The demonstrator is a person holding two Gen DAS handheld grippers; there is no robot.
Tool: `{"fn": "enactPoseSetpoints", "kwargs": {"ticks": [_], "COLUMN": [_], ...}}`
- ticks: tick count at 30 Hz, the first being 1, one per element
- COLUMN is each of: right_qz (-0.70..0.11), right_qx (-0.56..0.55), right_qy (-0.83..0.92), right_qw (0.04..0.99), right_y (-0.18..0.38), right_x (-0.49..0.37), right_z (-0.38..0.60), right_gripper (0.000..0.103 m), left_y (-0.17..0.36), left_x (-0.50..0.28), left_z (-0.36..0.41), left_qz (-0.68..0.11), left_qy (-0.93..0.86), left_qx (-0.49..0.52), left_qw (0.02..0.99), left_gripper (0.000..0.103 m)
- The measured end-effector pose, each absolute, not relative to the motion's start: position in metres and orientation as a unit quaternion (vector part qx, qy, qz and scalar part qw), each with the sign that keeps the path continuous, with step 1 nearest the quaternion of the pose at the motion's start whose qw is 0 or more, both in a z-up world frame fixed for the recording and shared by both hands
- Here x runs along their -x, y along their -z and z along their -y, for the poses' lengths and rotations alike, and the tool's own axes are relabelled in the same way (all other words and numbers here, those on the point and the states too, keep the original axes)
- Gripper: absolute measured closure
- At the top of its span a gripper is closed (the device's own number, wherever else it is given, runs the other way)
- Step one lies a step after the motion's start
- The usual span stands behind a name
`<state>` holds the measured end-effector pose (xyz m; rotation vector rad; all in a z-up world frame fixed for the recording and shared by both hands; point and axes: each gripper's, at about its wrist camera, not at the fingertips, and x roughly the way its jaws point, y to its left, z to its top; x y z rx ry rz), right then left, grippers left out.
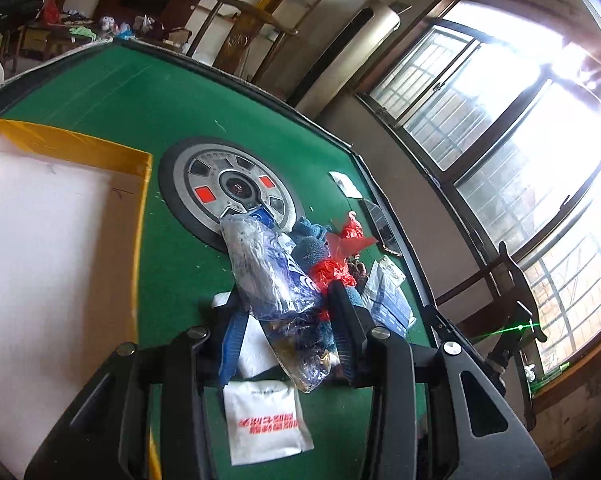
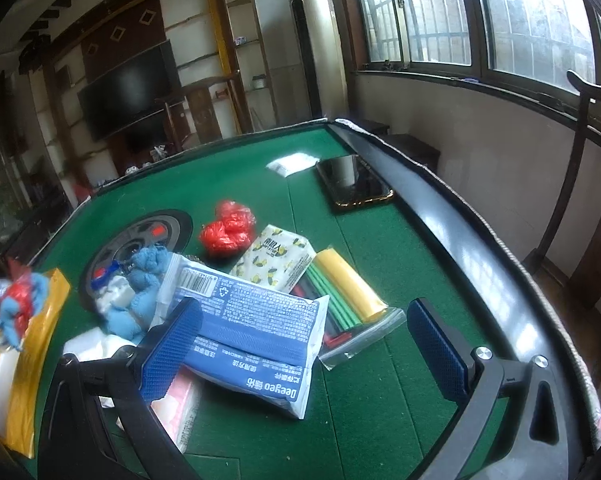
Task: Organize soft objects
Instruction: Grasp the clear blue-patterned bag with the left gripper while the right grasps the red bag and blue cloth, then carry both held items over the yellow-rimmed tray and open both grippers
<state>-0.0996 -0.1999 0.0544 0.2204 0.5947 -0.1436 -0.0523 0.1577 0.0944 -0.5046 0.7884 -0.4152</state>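
My left gripper (image 1: 288, 332) is shut on a clear plastic bag with blue print (image 1: 268, 276), held above the green table (image 1: 120, 96), with a blue knit cloth (image 1: 310, 248) and red plastic (image 1: 334, 270) bunched against it. That bundle also shows in the right wrist view (image 2: 18, 304), at the far left over the box edge. My right gripper (image 2: 300, 340) is open, its jaws either side of a blue and white wipes pack (image 2: 256, 340) lying on the table. A blue cloth (image 2: 140, 288), a red plastic ball (image 2: 228, 232) and a lemon-print tissue pack (image 2: 276, 258) lie beyond.
A yellow-rimmed white box (image 1: 52, 248) stands at the left. A round dial panel (image 1: 228, 188) sits mid-table. A white packet with red print (image 1: 266, 428) lies near. A zip bag of yellow and green rolls (image 2: 348, 300), a phone (image 2: 352, 184) and a white packet (image 2: 292, 164) lie toward the table's black rail (image 2: 460, 248).
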Motion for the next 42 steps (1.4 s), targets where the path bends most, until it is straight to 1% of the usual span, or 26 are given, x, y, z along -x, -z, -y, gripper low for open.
{"fn": "enactPoseSetpoints", "kwargs": {"ticks": [4,8,12,16,18,19,21,22,26,32,37,42], "right_qz": [-0.300,-0.333,-0.375,-0.406,-0.420,-0.425,-0.432,-0.433,-0.427,-0.410,-0.417,-0.439], "right_qx": [-0.117,-0.139,-0.226,-0.279,-0.303,-0.312,-0.328,-0.333,-0.336,-0.301,-0.258,-0.211], "right_qy": [0.021,-0.099,-0.278,-0.357,-0.384,-0.393,-0.390,-0.386,-0.349,-0.320,-0.326,-0.338], "right_qw": [0.947,0.927,0.855,0.793,0.765,0.754,0.744,0.744,0.763,0.799,0.809,0.806], "right_y": [-0.071,-0.086,-0.088,-0.078,-0.069,-0.065,-0.056,-0.054,-0.053,-0.079,-0.099,-0.101], "right_x": [0.109,0.104,0.093,0.079,0.074,0.072,0.069,0.070,0.079,0.086,0.066,0.037], "right_z": [0.184,0.148,0.102,0.065,0.055,0.053,0.056,0.059,0.081,0.095,0.068,0.003], "right_gripper": [0.002,0.002,0.002,0.003,0.036,0.056,0.072,0.077,0.077,0.077,0.077,0.077], "left_y": [-0.099,-0.096,-0.096,-0.095,-0.095,-0.095,-0.092,-0.090,-0.087,-0.096,-0.102,-0.077], "left_x": [0.068,0.077,0.091,0.101,0.104,0.104,0.104,0.103,0.103,0.099,0.077,0.033], "left_z": [-0.173,-0.172,-0.165,-0.160,-0.159,-0.159,-0.164,-0.168,-0.177,-0.217,-0.262,-0.290], "left_qz": [-0.362,-0.356,-0.356,-0.355,-0.353,-0.354,-0.353,-0.354,-0.354,-0.359,-0.374,-0.405], "left_qy": [0.198,0.207,0.223,0.244,0.247,0.244,0.244,0.245,0.235,0.175,0.099,0.068], "left_qx": [0.243,0.249,0.233,0.221,0.216,0.213,0.223,0.232,0.244,0.231,0.214,0.239], "left_qw": [0.878,0.877,0.877,0.875,0.876,0.877,0.875,0.872,0.872,0.887,0.897,0.880], "left_gripper": [0.066,0.066,0.066,0.066,0.065,0.066,0.066,0.066,0.066,0.066,0.066,0.066]}}
